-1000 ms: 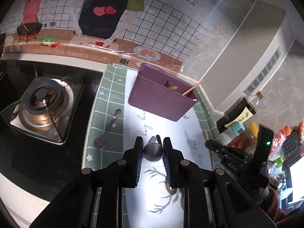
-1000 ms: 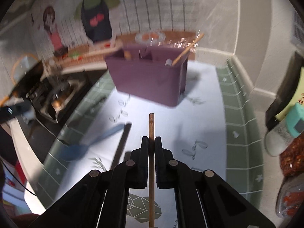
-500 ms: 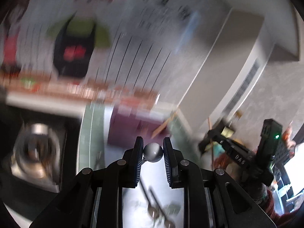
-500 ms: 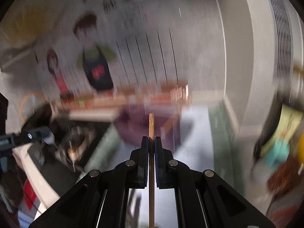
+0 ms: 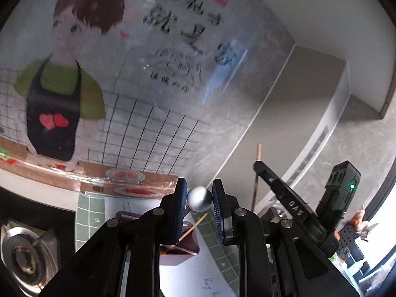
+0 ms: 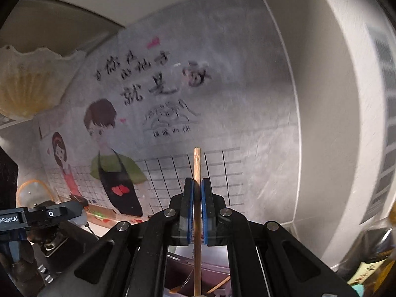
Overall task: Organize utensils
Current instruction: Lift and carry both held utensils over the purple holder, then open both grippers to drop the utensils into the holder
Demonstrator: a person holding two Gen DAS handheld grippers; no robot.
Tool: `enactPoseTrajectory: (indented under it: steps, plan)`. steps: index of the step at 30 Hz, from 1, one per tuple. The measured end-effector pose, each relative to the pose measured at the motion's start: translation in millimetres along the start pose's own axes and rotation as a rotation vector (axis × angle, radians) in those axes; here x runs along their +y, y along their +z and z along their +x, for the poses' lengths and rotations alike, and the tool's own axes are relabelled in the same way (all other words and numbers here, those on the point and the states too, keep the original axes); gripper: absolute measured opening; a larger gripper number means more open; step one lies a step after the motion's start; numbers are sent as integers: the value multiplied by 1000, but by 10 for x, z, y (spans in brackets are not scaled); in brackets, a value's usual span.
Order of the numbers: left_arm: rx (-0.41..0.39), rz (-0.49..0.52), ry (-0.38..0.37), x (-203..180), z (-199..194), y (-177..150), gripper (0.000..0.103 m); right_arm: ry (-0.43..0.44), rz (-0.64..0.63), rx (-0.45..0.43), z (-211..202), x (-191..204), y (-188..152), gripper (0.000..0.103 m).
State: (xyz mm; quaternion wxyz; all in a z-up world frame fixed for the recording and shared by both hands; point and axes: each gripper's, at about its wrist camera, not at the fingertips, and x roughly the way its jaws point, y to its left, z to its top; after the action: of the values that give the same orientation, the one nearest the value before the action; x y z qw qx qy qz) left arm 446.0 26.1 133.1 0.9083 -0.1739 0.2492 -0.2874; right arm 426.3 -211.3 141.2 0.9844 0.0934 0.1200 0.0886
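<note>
My left gripper [image 5: 199, 198] is shut on the rounded steel end of a metal utensil [image 5: 199, 199] and holds it upright, high above the counter. Below it stands the purple utensil holder [image 5: 178, 253] with a wooden chopstick [image 5: 194, 226] leaning out. My right gripper [image 6: 197, 193] is shut on a wooden chopstick [image 6: 197, 168] held vertical; the purple holder [image 6: 183, 279] lies directly under it. The right gripper [image 5: 282, 195] and its chopstick [image 5: 258, 153] also show in the left wrist view, to the right of mine.
A gas stove burner [image 5: 22, 259] sits at the lower left on the black hob. The illustrated splashback wall [image 5: 123, 99] fills the background. Bottles and jars [image 6: 371, 267] stand at the right. The left gripper's body [image 6: 32, 217] shows at the left.
Both grippers have risen from counter level and tilted up toward the wall, carrying the metal utensil and the chopstick. The purple holder now lies below both.
</note>
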Motion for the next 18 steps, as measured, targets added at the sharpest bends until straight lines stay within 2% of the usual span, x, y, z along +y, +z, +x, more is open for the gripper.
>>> enactPoseTrajectory:
  steps: [9, 16, 18]
  plan:
    - [97, -41, 30, 350, 688, -95, 22, -8, 30, 84, 784, -109, -364, 5]
    - [185, -90, 51, 615, 979, -318, 22, -30, 42, 167, 999, -183, -628, 5]
    - [208, -124, 42, 704, 1050, -401, 27, -26, 59, 221, 1004, -243, -732, 7]
